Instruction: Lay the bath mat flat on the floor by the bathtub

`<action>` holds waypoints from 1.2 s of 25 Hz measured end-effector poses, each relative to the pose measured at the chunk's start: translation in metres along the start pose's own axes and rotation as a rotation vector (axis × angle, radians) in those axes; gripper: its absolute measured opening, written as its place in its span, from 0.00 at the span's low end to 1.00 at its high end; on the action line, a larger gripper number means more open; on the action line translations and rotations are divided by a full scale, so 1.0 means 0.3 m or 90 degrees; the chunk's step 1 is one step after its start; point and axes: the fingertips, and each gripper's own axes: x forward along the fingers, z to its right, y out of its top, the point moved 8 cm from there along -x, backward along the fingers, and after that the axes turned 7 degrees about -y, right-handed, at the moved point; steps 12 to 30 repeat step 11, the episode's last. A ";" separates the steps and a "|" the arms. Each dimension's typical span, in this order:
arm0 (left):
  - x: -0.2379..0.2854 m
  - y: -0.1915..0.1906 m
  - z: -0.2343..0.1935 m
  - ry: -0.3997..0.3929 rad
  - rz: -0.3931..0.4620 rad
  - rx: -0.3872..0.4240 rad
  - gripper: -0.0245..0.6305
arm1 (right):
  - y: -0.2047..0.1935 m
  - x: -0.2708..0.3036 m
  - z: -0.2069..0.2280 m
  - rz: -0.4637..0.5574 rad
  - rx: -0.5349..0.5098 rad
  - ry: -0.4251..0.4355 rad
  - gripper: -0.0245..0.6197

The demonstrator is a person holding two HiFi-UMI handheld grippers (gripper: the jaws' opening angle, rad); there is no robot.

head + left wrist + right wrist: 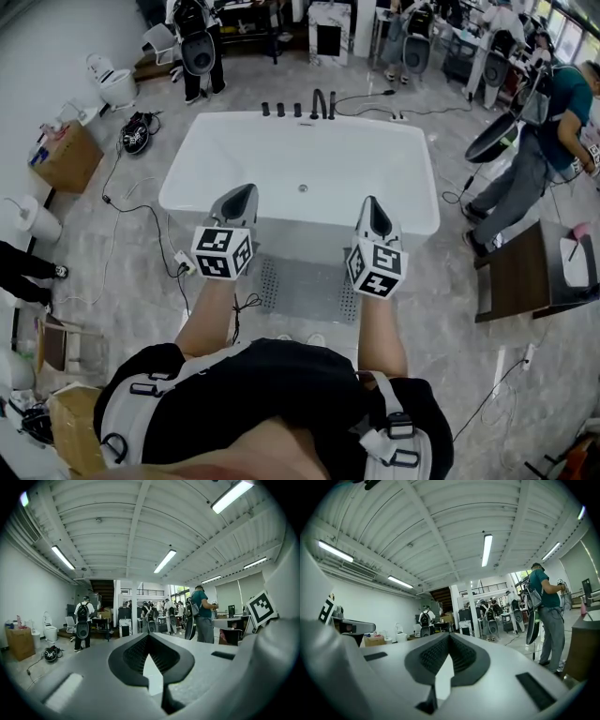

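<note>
Held up close under the head camera, the left claw and right claw are both clenched on nothing, tips pointing away from the person. The grey bath mat shows between them on the floor below, touched by neither, spread flat against the near wall of the white bathtub. A black faucet stands on the tub's far rim.
</note>
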 end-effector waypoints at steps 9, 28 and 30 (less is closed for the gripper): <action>-0.013 -0.001 -0.039 -0.006 0.002 -0.003 0.04 | 0.012 0.006 -0.043 0.000 0.030 0.028 0.05; 0.010 -0.007 -0.074 -0.006 0.003 -0.003 0.04 | 0.011 0.049 -0.055 0.000 0.034 0.032 0.05; 0.010 -0.007 -0.074 -0.006 0.003 -0.003 0.04 | 0.011 0.049 -0.055 0.000 0.034 0.032 0.05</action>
